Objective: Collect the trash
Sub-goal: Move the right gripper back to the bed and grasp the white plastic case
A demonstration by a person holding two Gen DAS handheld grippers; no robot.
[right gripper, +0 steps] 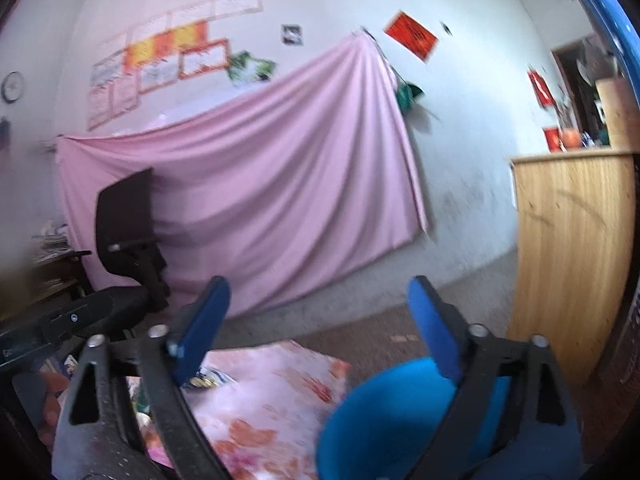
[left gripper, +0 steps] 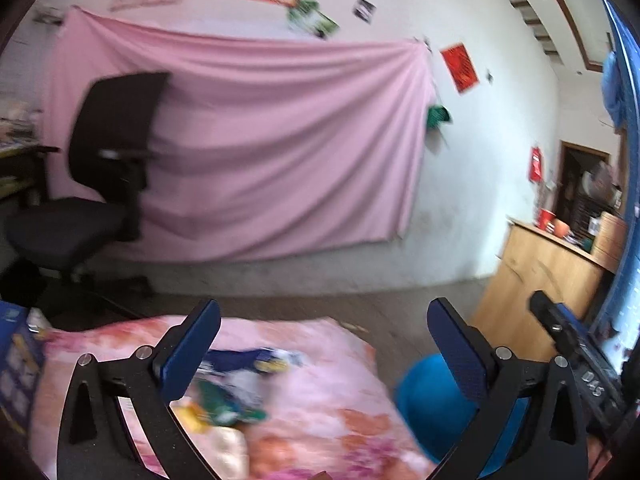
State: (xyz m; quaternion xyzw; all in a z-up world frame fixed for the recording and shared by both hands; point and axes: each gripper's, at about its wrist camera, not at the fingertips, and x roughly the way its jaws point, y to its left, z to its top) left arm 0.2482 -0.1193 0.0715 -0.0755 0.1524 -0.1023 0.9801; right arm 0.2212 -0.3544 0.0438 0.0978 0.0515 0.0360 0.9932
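Several crumpled wrappers lie on a pink floral cloth (left gripper: pixel 328 408): a blue-and-white wrapper (left gripper: pixel 256 360), a green wrapper (left gripper: pixel 224 404) and a yellow scrap (left gripper: pixel 192 416). My left gripper (left gripper: pixel 324 308) hangs open above them with nothing between its fingers. A blue bin (left gripper: pixel 424 396) stands just off the cloth's right edge. In the right wrist view, my right gripper (right gripper: pixel 318 286) is open and empty above the blue bin (right gripper: pixel 380 420) and the cloth (right gripper: pixel 272 400). A wrapper (right gripper: pixel 204 380) shows by its left finger. Both views are motion-blurred.
A black office chair (left gripper: pixel 92 184) stands at the back left before a pink sheet (left gripper: pixel 280 140) hung on the wall. A wooden cabinet (right gripper: pixel 572 260) with red cups is at the right. A blue box (left gripper: pixel 16 360) sits at the cloth's left edge.
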